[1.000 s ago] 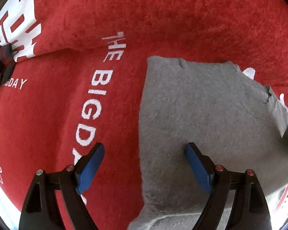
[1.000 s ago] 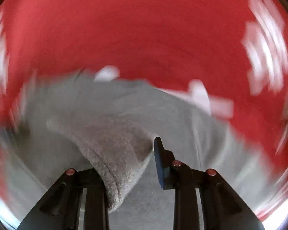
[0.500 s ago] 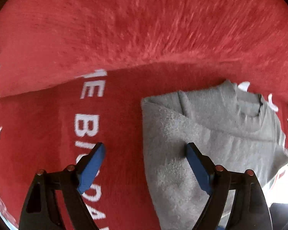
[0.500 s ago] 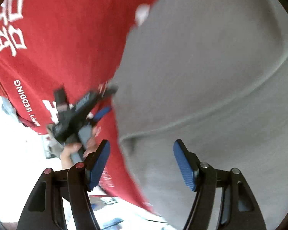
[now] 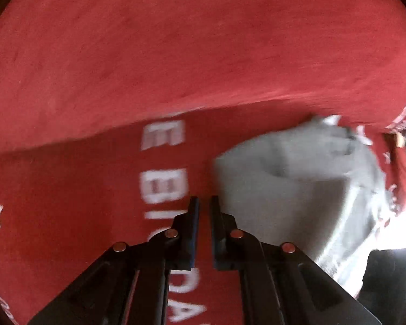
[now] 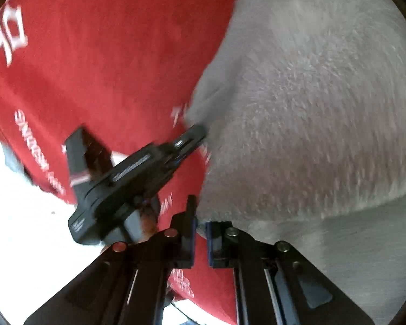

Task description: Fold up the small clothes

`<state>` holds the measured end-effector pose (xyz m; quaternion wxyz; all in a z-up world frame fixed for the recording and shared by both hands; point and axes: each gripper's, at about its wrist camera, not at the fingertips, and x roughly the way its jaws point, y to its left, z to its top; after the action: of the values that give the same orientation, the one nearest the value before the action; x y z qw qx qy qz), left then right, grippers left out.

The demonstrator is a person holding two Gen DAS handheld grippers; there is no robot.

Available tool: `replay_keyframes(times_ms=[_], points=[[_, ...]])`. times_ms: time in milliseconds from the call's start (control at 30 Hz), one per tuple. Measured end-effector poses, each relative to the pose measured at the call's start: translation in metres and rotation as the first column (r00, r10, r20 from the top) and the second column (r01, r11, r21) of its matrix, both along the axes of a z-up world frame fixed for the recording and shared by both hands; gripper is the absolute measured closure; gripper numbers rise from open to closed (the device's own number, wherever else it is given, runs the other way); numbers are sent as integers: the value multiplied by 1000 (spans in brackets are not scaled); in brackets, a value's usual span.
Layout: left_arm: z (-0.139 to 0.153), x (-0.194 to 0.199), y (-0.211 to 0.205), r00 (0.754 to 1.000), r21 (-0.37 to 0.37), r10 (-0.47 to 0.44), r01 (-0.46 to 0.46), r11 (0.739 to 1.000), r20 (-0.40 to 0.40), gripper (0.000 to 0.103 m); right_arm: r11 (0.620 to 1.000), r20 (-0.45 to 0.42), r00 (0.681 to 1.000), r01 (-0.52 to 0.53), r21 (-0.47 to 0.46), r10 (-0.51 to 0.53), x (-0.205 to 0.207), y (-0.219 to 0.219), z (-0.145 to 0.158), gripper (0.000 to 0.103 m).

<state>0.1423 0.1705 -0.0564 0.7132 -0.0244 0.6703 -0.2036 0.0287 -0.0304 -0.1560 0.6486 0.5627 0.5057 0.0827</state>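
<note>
A small grey fleece garment [image 5: 292, 187] lies on a red cloth [image 5: 176, 54] with white lettering. In the left wrist view my left gripper [image 5: 203, 211] has its jaws nearly together at the garment's left edge; I cannot see fabric between them. In the right wrist view the garment [image 6: 324, 108] fills the right side. My right gripper [image 6: 199, 230] has its jaws close together at the garment's lower left edge, with a bit of grey fabric in the gap. The left gripper [image 6: 197, 132] shows there too, touching the same edge farther along.
The red cloth [image 6: 94, 54] covers the whole work surface and ends at a bright white floor area [image 6: 27, 230] at lower left. A dark object [image 5: 389, 270] sits at the lower right of the left wrist view.
Both grippers have gone from wide open to nearly shut at the garment's left edge. The left gripper has moved closer to the right one. The views are blurred by motion.
</note>
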Motion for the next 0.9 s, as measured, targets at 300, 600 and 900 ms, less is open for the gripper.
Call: replay_keyframes(times_ms=[300,600,900], points=[[21,-2,13,998,-2,41,-41,999,50,93,981,-71,997,-56,-188,43,-45,-37,18,45],[22,-25,-27,995,61,11,-17,998,101,93,808,-153,871,349,-474,-466,-127,-231,35,47],[18,-36,-34,987,163,27,-54,985,161,93,767,73,980,190,-612,-184,-58,-242,90,96]])
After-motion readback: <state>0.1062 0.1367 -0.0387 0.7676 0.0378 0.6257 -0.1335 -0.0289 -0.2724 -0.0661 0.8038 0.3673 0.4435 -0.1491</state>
